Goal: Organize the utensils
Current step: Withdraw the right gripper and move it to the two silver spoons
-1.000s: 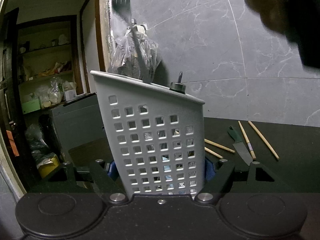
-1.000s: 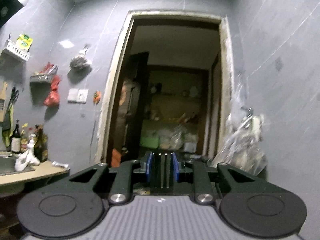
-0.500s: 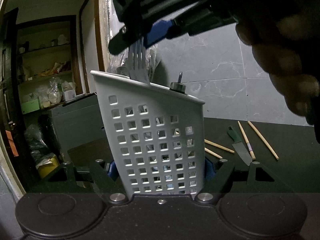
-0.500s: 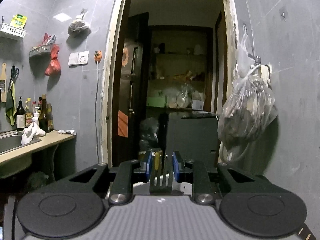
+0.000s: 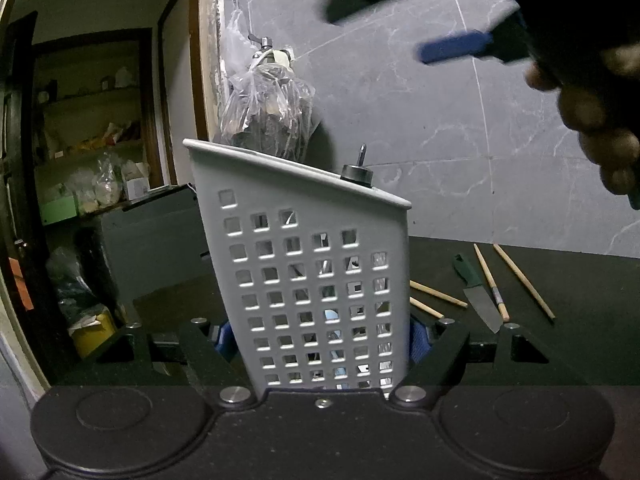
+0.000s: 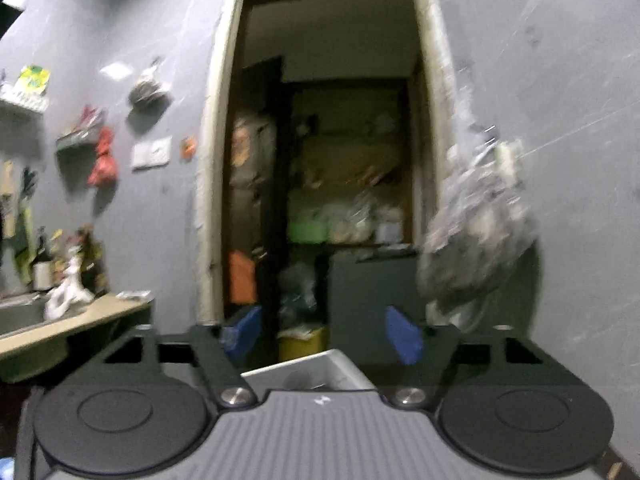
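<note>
My left gripper is shut on a white perforated utensil holder and holds it upright on the dark counter. Metal utensils show through its holes, and a round metal handle end sticks out of its top. My right gripper is open and empty, just above the holder's rim; it also shows blurred in the left wrist view, above and to the right of the holder. A green-handled knife and several wooden chopsticks lie on the counter to the right.
A plastic bag hangs on the grey tiled wall behind the holder. A doorway opens to a storage room with shelves. A counter with bottles and a sink lies at the far left.
My right gripper held a fork over the holder, then opened and let it drop inside. It has now lifted up and to the right, empty. The left gripper has not moved.
</note>
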The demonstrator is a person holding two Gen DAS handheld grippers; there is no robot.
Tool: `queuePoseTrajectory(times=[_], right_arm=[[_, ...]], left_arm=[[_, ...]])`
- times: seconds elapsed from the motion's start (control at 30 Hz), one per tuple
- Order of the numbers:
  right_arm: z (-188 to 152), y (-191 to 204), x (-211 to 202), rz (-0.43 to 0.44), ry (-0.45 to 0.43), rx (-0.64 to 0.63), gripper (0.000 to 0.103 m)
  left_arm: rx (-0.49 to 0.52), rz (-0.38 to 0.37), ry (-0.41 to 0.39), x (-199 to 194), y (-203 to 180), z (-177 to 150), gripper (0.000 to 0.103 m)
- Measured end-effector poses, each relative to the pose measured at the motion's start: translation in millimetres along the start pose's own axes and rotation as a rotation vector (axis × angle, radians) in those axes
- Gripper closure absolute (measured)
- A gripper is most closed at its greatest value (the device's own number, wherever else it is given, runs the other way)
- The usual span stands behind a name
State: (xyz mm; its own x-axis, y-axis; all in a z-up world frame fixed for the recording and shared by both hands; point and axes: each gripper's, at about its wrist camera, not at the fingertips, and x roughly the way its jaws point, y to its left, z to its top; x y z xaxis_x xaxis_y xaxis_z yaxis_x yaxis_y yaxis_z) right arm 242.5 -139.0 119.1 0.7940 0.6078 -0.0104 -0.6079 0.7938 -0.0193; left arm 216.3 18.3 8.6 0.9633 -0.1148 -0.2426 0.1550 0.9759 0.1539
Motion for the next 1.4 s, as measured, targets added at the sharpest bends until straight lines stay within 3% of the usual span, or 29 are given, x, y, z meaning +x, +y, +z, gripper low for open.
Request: queuePoseTrajectory(times=[0.17, 0.33, 0.43, 0.53, 0.7, 1.13, 1.4], right_arm=[[-6.0, -36.6, -8.7, -0.181, 0.014, 0.069, 0.002], [-29.5, -69.7, 15.8, -0.288, 0.148, 0.141, 0.002], [-47.2, -83.4, 44.2, -0.271, 0.258, 0.13, 0.002], [-68.2, -96.2, 79.7, -0.194, 0.385, 0.107, 0.006], [-91.0, -102.0, 117.4, -0.157, 0.496, 0.065, 0.008], [-118.6, -96.6, 155.6, -0.1, 0.603, 0.006, 0.004], [-129.4, -86.4, 171.2, -0.093, 0.637, -0.101, 0.004]], left_arm=[[-0.001, 0.002, -0.002, 0.6, 0.6, -1.0, 0.025], [-0.003, 0.005, 0.0, 1.2, 0.6, -1.6, 0.025], [0.0, 0.01, 0.004, 1.0, 0.7, -0.5, 0.025], [0.0, 0.013, 0.006, 1.3, 1.5, 0.4, 0.025], [0.003, 0.016, 0.005, 2.1, -0.2, 1.7, 0.025], [0.006, 0.019, 0.005, 2.0, -1.1, -0.4, 0.025], [0.006, 0.019, 0.005, 1.7, -1.1, -0.5, 0.025]])
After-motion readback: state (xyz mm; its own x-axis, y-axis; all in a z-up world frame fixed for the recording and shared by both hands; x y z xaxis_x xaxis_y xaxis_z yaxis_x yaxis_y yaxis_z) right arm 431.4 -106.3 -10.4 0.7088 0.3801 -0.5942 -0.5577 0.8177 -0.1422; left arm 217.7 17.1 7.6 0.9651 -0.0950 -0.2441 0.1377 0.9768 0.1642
